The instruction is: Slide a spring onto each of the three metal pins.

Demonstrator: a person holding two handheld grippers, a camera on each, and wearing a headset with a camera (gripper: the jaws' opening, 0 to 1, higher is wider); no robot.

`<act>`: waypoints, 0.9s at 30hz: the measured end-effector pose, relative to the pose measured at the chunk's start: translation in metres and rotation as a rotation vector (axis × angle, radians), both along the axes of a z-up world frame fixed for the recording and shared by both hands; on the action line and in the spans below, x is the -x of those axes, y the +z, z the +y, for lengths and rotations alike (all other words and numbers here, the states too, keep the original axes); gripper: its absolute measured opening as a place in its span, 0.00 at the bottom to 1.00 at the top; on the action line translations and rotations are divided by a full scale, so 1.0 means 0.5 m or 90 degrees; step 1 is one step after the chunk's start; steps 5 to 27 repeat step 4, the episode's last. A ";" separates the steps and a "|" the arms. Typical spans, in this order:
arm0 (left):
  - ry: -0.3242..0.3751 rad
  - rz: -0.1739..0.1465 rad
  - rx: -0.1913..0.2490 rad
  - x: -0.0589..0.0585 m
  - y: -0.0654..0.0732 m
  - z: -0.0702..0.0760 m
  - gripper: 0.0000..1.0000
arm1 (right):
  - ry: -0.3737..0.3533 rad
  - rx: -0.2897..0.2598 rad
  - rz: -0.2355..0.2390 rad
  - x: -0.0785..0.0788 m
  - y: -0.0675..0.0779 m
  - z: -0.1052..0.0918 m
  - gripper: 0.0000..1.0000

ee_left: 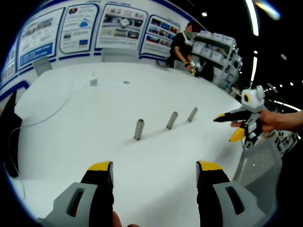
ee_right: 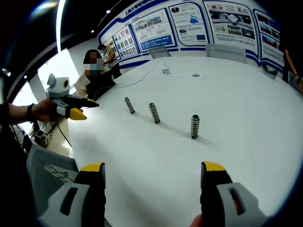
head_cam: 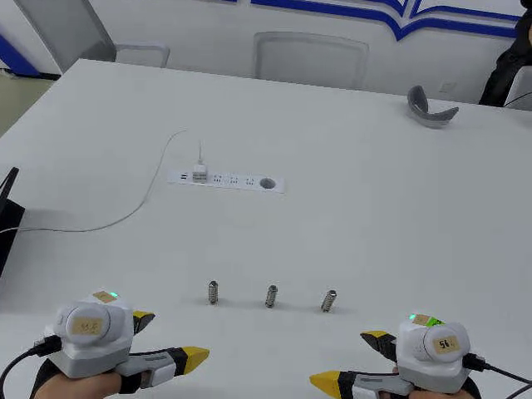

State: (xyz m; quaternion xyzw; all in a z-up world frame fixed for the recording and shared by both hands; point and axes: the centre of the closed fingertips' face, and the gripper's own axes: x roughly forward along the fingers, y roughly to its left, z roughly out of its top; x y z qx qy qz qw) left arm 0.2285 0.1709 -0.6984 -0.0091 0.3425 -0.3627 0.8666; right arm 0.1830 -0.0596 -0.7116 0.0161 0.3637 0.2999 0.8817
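Head view: the left gripper point(head_cam: 170, 337) and right gripper point(head_cam: 349, 359) hang spread and empty at the near edge of the table point(head_cam: 374, 208), with the three pins point(head_cam: 271, 296) in a row just beyond, between them. Each pin looks already sleeved, so I'd judge what's left is a check, keeping both tools clear of the row. The right gripper view resolves the springs point(ee_right: 194, 126) as coils; the left gripper view gives smooth grey posts.

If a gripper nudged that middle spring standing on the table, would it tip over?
Probably yes: the middle spring stands tall and thin on a narrow base. Once down, its round shape would likely let it roll on the smooth table. Its open wire coils suggest it is light and easily pushed.
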 end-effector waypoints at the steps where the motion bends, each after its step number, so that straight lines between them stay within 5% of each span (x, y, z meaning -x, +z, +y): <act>1: -0.001 0.001 -0.001 0.002 -0.001 0.000 0.72 | -0.002 -0.001 -0.001 0.001 0.002 -0.001 0.85; 27: -0.004 0.004 0.000 0.008 -0.004 -0.004 0.72 | -0.010 -0.004 -0.009 0.002 0.006 -0.006 0.85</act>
